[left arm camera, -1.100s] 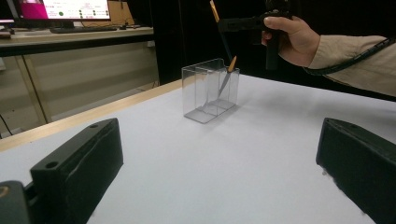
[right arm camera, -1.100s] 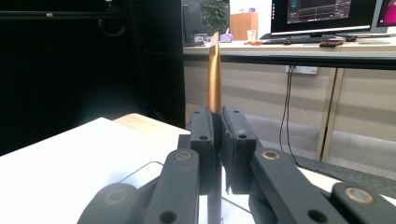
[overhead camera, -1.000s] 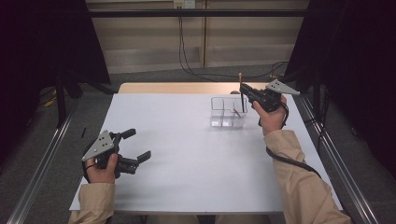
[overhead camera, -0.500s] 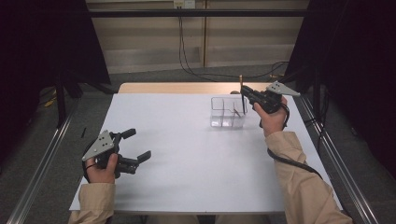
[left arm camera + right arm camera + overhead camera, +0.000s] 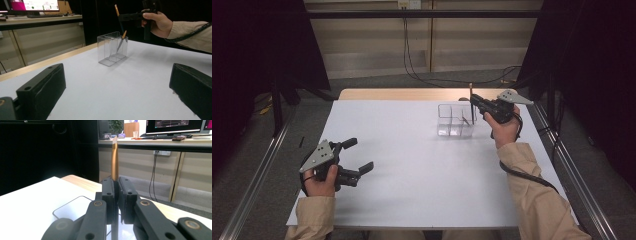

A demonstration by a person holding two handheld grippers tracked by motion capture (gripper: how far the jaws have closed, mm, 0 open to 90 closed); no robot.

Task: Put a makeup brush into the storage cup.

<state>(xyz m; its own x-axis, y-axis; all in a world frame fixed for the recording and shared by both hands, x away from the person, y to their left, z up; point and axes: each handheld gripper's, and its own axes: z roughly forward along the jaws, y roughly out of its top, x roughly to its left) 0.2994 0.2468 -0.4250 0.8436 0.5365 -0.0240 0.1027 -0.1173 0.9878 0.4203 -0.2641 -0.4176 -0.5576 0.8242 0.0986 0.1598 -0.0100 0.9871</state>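
A clear divided box (image 5: 455, 120) stands on the white table (image 5: 412, 165) at the back right. My right gripper (image 5: 473, 101) is just above the box's right end, shut on a thin upright stick (image 5: 471, 95) with an orange top (image 5: 114, 157). The stick's lower end reaches down into the box. A second orange-tipped stick (image 5: 122, 40) leans inside the box (image 5: 112, 48). My left gripper (image 5: 358, 155) lies open near the table's front left, its jaws wide apart with nothing between them (image 5: 117, 92), far from the box.
A wooden strip (image 5: 412, 94) runs along the table's far edge. Metal rails (image 5: 572, 165) flank both sides. Cables (image 5: 432, 75) hang behind. A desk with monitors (image 5: 172, 125) stands beyond.
The right gripper with the stick has eased slightly down over the box. The left gripper has not moved.
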